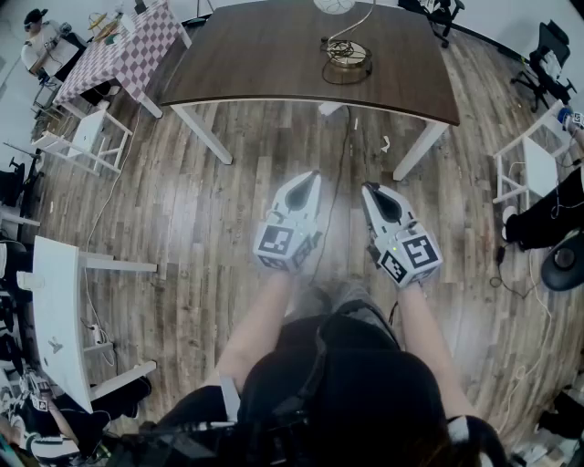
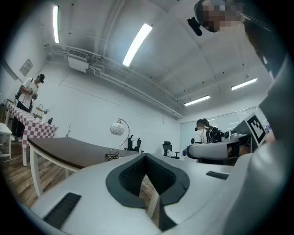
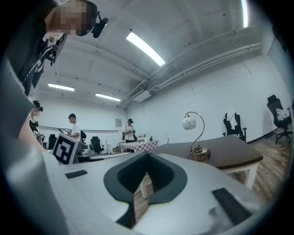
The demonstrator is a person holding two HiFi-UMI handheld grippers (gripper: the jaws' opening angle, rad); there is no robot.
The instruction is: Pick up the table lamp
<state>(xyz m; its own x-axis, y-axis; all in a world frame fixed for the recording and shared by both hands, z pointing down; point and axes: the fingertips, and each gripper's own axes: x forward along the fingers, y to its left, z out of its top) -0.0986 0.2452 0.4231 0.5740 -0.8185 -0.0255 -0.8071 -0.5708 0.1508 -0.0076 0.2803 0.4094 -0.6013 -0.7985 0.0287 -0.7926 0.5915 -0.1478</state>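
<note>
The table lamp stands on the far side of a dark wooden table (image 1: 274, 64), with its brass base (image 1: 347, 57) wrapped in cord and its white globe shade (image 1: 334, 5) at the picture's top edge. Both grippers are held level above the wooden floor, well short of the table. The left gripper (image 1: 312, 176) is shut with nothing in it, and so is the right gripper (image 1: 368, 189). In the left gripper view the lamp (image 2: 118, 130) shows far beyond the jaws (image 2: 146, 161). In the right gripper view the lamp (image 3: 189, 122) rises right of the jaws (image 3: 147, 158).
A cable (image 1: 339, 173) runs across the floor from the table towards me. A checkered-cloth table (image 1: 119, 46) stands at the back left, and white desks (image 1: 55, 310) along the left. A white side table (image 1: 538, 164) and office chairs (image 1: 547, 59) are at the right. People stand in the background.
</note>
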